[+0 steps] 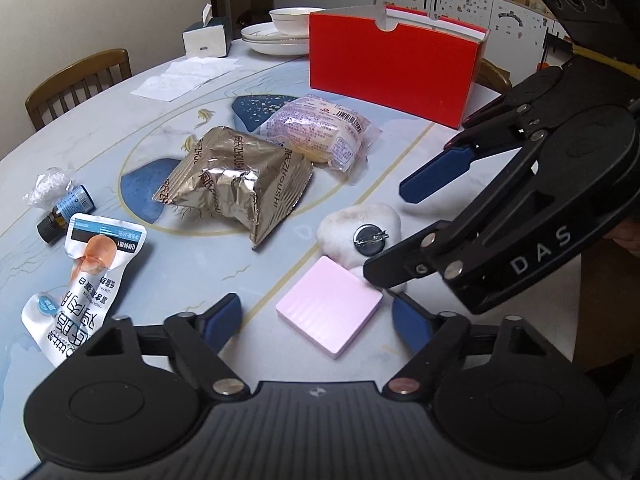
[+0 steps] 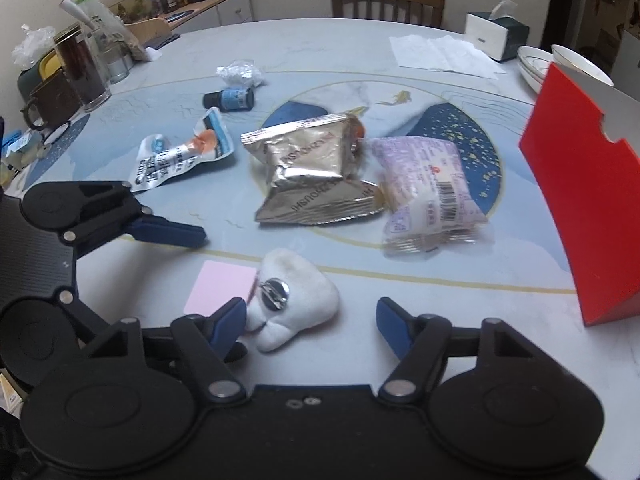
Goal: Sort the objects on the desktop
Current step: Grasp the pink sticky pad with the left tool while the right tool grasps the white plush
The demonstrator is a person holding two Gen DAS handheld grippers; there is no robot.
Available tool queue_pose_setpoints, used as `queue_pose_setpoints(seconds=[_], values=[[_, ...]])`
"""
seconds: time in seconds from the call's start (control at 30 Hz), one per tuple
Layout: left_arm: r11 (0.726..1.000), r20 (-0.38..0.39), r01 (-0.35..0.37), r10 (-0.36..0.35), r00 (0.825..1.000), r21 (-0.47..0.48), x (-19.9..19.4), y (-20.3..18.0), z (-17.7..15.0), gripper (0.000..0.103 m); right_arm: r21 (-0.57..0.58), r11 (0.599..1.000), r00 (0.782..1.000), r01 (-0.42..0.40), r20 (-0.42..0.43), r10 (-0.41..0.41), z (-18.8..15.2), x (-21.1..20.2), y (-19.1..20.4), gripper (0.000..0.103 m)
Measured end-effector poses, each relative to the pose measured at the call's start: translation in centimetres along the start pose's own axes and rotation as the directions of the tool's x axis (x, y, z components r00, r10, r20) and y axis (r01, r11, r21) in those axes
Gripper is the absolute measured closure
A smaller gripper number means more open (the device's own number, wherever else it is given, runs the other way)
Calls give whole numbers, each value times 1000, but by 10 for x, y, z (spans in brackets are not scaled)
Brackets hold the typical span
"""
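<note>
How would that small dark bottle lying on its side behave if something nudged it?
The bottle is round and lying down, so it would probably roll. It looks small, so likely light. If glass, as it seems, a fall off the table might crack it.

Wooden chair, tissue box, stacked white dishes, glass jars, brown mug

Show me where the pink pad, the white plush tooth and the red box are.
pink pad [image 1: 330, 307], left wrist view, top face.
white plush tooth [image 2: 308, 292], right wrist view, body.
red box [image 1: 390, 70], left wrist view, front wall.
</note>
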State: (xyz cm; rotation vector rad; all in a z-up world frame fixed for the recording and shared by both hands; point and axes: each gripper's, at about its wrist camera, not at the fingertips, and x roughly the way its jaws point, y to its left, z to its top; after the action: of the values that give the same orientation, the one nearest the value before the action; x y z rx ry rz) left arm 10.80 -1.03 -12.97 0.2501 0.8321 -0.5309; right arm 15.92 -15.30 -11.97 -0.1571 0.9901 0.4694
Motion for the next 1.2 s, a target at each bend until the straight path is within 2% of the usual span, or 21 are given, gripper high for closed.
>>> queue_pose_setpoints(seconds=[0.07,0.13,0.23,0.33,0.5,0.83,1.0,1.2], values=[[1000,-2,-3,3,1000,2,0,1,0,23,-20,1000,1000,4,-1,-4,0,3,3,35],[1000,-5,-7,7,1000,1,0,1,1,24,-26,1000,1000,2,-7,-2,0,6,4,44],[1000,-9,-9,9,1000,2,1,1,2,29,-7,1000,1000,-27,-12,27,0,6,0,49],[1000,-9,-10,11,1000,1,0,2,3,35,1,999,999,-49,-10,49,0,5,-2,61],[1000,-8,-11,11,1000,3,-1,2,4,47,33,998,999,-45,-2,45,1,2,-11,67],[999,-12,-36,35,999,-27,-4,0,2,48,68,998,1000,-19,9,18,-6,-5,-29,74],[998,-16,-43,43,999,-56,-6,-1,1,48,75,996,999,-38,30,36,-6,-13,-35,82],[993,-12,-58,57,998,-104,-12,-3,2,48,63,997,998,-51,39,48,-5,-17,-39,85]])
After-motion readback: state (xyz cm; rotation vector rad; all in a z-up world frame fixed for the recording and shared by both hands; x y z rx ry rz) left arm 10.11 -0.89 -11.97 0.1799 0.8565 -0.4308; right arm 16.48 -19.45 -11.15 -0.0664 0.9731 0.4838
